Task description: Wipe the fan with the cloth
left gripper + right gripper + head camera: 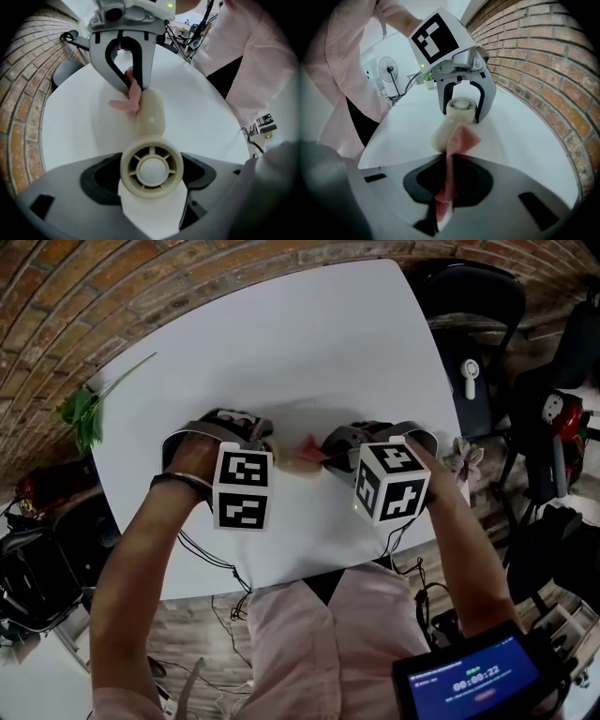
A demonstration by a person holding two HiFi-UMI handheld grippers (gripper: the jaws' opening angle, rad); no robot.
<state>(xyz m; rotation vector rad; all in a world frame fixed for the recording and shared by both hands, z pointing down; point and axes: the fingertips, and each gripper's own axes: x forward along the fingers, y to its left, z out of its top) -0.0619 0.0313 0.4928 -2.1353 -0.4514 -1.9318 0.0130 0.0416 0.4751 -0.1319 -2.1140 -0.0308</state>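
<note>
My left hand-held gripper [151,171] clamps the fan [151,118] by its head, centre frame on the table [281,352]. My right hand-held gripper [447,183] pinches the cloth [462,138], apparently touching the handle. Best to stroke lengthwise with a steady hold.

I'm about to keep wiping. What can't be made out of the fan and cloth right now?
- Head view: the fan and cloth are mostly hidden behind the left gripper and right gripper.
- Right gripper view: the cloth covers the spot where it meets the fan's handle.
- Left gripper view: the blades can't be made out behind the fan's grille and hub.
</note>
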